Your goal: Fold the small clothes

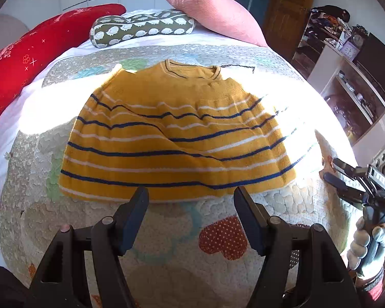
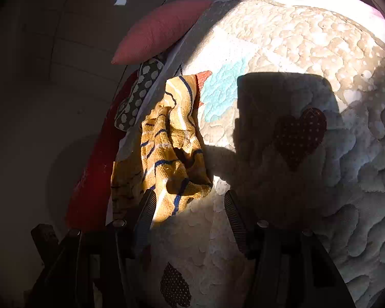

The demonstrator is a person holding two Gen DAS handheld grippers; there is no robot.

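**Open jaws close in on a striped sweater, fold half done**

Fingers spread and holding nothing, our left gripper (image 1: pixel 191 192) hangs just short of the near hem of the yellow striped sweater (image 1: pixel 177 133), which lies on the patchwork quilt (image 1: pixel 166 233) at the centre of the left wrist view. We judge that the sleeves are already turned in, since the garment shows as one compact block with the neckline at twelve o'clock and the hem at six. Jaws this wide over the hem suit a pinch on the bottom edge for a fold up toward the collar.

At four o'clock in that view, our right gripper (image 1: pixel 329 170) sits off the sweater's side, carried by a gloved hand (image 1: pixel 367 246). Its own camera shows the fingers apart with only quilt between them and a bunched corner of the sweater (image 2: pixel 172 141) at about eleven o'clock, just beyond the left finger (image 2: pixel 146 213). No fabric is pinched there.

Strong sun floods the bed, and the gripper's shadow falls over a heart patch (image 2: pixel 300 136). A pink pillow (image 1: pixel 213 12), a sheep-print cushion (image 1: pixel 141 27) and a red cushion (image 1: pixel 38 59) line the head of the bed, well clear of the work. The rumpled right edge may need smoothing before the next fold holds square.
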